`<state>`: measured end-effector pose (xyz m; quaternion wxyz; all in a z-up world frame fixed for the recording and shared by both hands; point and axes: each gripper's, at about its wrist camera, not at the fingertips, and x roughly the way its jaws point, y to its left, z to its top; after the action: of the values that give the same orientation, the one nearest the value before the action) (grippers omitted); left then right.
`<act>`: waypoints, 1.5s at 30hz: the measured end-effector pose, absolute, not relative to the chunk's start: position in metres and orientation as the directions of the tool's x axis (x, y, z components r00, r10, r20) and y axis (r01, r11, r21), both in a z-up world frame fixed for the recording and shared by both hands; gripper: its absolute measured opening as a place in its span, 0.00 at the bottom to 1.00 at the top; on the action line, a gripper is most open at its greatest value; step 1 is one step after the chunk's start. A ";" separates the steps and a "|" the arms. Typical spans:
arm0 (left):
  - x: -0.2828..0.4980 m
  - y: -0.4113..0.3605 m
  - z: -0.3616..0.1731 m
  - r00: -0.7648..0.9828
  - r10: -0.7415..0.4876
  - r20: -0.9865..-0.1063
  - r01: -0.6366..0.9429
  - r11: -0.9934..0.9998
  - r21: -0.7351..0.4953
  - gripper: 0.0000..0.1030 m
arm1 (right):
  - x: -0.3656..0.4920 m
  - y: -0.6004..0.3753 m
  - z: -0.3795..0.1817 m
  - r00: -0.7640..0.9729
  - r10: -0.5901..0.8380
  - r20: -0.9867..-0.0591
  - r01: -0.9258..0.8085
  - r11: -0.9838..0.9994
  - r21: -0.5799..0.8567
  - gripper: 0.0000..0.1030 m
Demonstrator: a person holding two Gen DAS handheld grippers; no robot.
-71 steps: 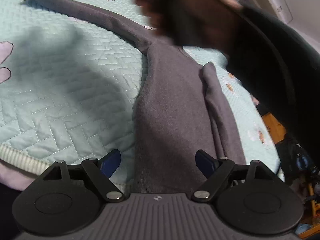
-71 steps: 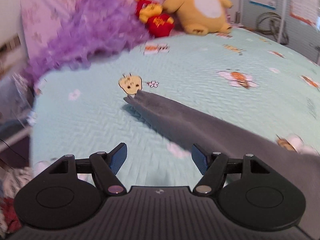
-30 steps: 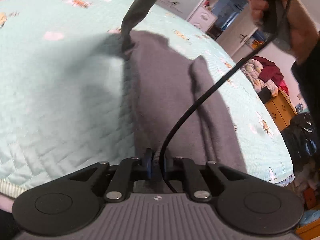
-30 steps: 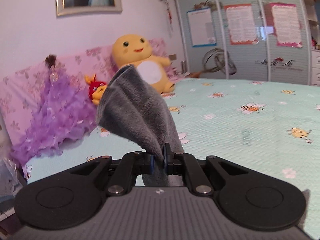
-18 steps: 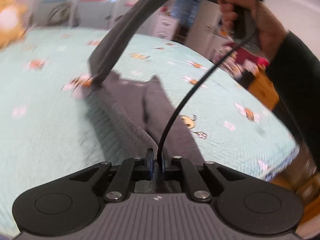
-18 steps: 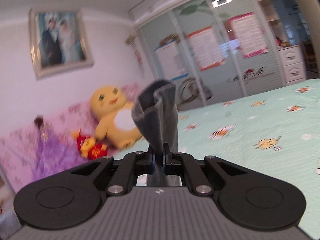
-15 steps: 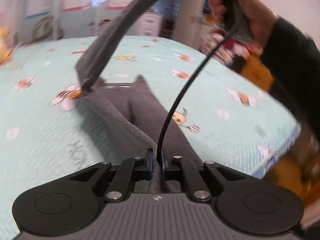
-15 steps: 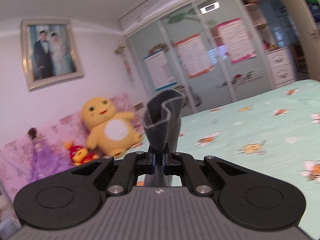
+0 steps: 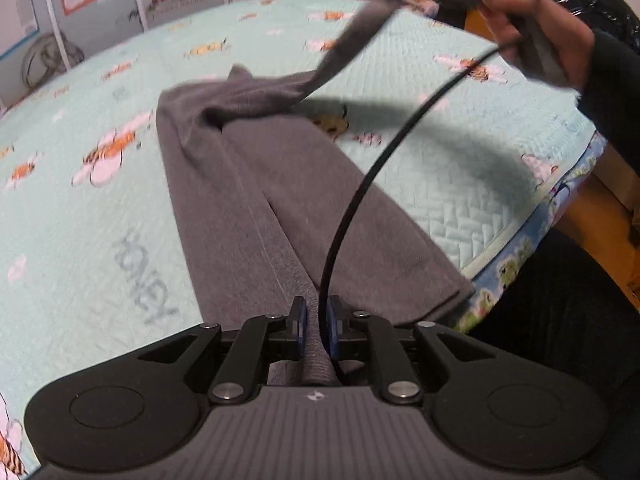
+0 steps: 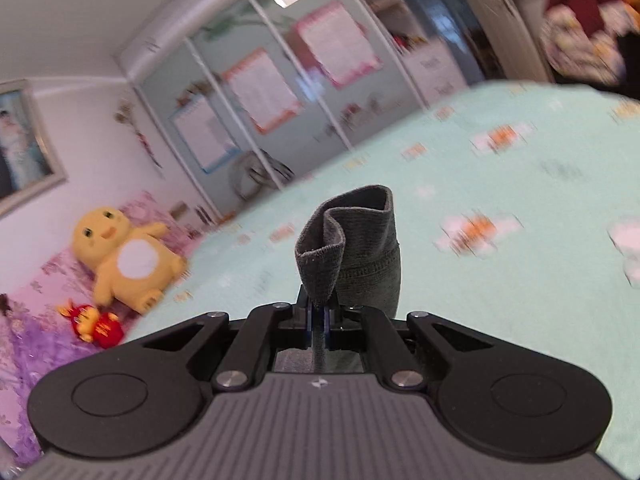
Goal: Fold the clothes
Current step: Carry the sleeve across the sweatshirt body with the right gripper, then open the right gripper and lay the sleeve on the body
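While the left gripper (image 9: 316, 330) pointed down at the bed (image 9: 80, 216), its fingers (image 9: 299, 320) had just been easing apart, with a fold of the grey garment (image 9: 256, 184) and a black cable (image 9: 360, 192) between them; whether they pressed the cloth could not be told. That garment lay in a long strip on the mint quilted bedspread, its long axis running from the near edge of the bed toward the far side. One sleeve (image 9: 352, 40) rose from its far end up to the right gripper (image 10: 318, 320), whose fingers (image 10: 307, 322) were clenched on the cuff. A hand (image 9: 548, 28) gripped the handle, cut off at the top. Beyond stood a yellow plush toy (image 10: 124, 256), purple pillows and blurred wardrobe doors (image 10: 256, 92).
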<state>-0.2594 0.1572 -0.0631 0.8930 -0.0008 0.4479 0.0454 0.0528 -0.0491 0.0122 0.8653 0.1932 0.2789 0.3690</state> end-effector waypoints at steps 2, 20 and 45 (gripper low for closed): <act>-0.260 0.155 -0.068 0.579 0.077 -0.812 -0.098 0.995 0.025 0.14 | 0.052 -0.058 -0.013 0.559 0.740 -0.375 -0.487 0.659 0.574 0.03; -0.323 0.183 -0.052 0.671 -0.164 -0.723 -0.113 0.941 -0.319 0.68 | -0.001 -0.124 -0.058 0.574 0.728 -0.376 -0.365 0.638 0.678 0.45; -0.336 0.170 -0.059 0.697 -0.158 -0.699 -0.024 0.970 -0.243 0.68 | -0.097 -0.073 -0.043 0.225 0.921 -0.316 -0.654 0.384 0.652 0.61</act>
<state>-0.3356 0.1698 -0.0593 0.9137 -0.1174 0.3874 -0.0368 -0.0970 -0.0726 -0.0433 0.7579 0.1954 0.3427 0.5196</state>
